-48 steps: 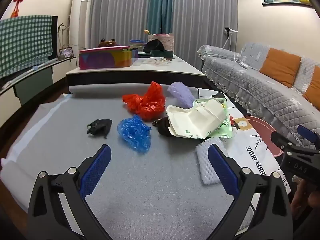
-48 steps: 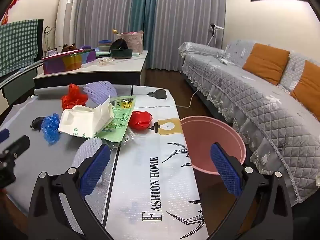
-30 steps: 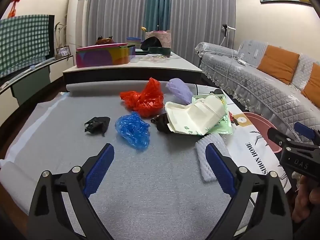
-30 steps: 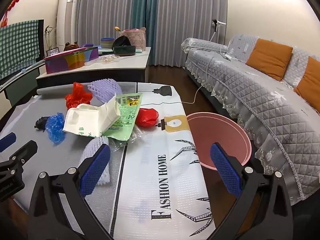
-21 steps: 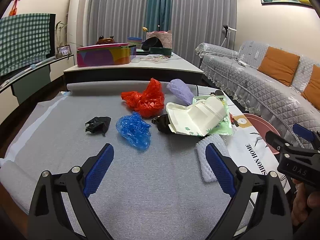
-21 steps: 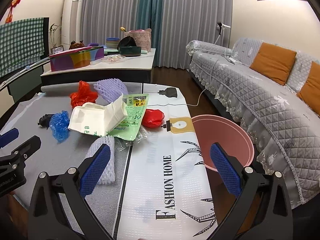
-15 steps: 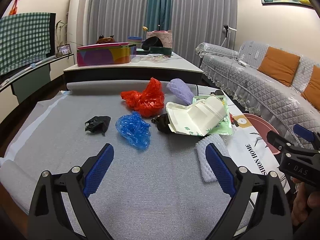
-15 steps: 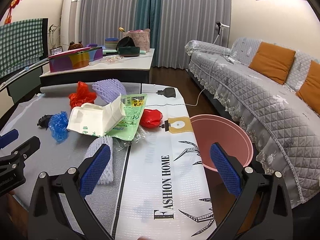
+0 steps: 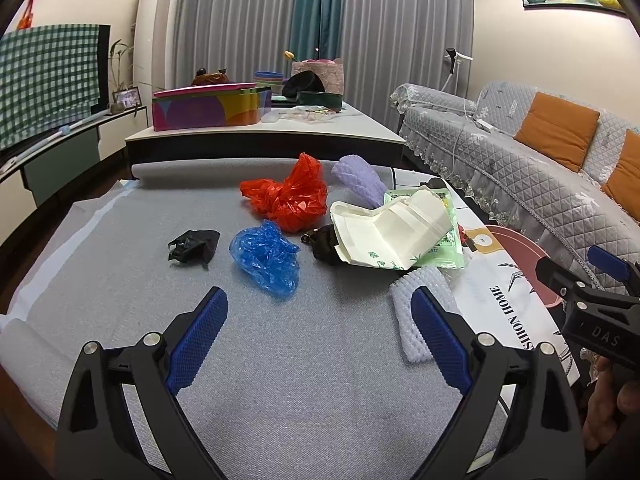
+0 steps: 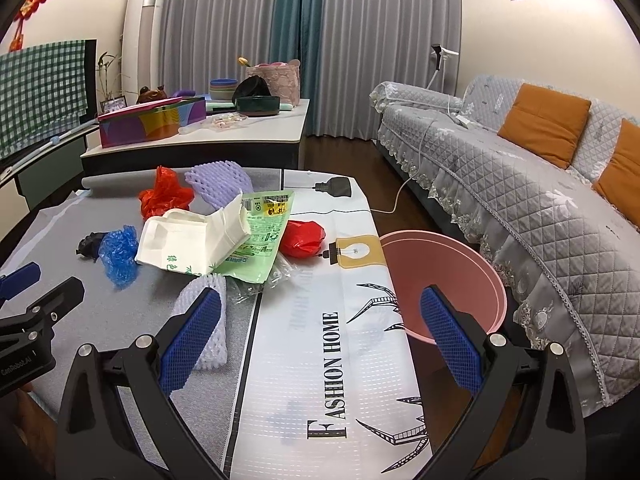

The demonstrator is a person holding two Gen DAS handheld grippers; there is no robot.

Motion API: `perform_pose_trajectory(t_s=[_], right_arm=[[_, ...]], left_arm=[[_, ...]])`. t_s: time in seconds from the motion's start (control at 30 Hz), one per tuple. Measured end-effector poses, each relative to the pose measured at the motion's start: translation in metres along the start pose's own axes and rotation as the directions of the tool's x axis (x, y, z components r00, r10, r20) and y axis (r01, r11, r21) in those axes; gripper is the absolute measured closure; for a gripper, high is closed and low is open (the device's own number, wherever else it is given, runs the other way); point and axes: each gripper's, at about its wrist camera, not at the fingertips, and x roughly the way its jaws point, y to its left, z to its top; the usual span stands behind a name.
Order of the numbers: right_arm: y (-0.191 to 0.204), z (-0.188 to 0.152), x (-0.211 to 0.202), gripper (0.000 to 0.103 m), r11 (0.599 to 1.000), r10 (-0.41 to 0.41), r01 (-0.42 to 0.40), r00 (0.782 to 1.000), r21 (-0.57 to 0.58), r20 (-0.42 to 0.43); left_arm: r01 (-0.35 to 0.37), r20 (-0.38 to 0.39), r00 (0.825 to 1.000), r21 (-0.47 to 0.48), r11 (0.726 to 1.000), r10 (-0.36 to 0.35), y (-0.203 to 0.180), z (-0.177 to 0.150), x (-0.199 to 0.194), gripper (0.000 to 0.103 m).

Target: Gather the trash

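Note:
Trash lies scattered on the grey table mat (image 9: 120,248): a black scrap (image 9: 194,245), a blue plastic bag (image 9: 266,256), a red plastic bag (image 9: 290,196), a purple foam net (image 9: 358,180), a white paper carton (image 9: 394,230) over a green pouch (image 10: 262,240), and a white foam net (image 9: 416,312). A small red bag (image 10: 302,238) sits near the table's right edge. The pink bin (image 10: 444,276) stands beside the table. My left gripper (image 9: 318,320) hovers open over the mat, empty. My right gripper (image 10: 320,320) is open and empty, its left pad over the white foam net (image 10: 204,316).
A sofa (image 10: 520,184) with orange cushions runs along the right. Behind stands another table (image 9: 264,128) with a colourful box (image 9: 208,110) and bowls. A power adapter and cable (image 10: 336,190) lie at the far table edge.
Both grippers have drifted only slightly; the right view has shifted a little toward the table. Both stay open and empty, and no trash has moved.

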Motion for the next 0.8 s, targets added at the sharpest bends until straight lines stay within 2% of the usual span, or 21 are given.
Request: perform_pose_trajectory(t_s=[0.8], right_arm=[[-0.0009, -0.0006, -0.0011, 0.006, 1.0, 0.004, -0.004, 1.0, -0.001, 0.002]], left_arm=[[0.005, -0.002, 1.0, -0.001, 1.0, -0.005, 0.0006, -0.0001, 0.0001, 0.013]])
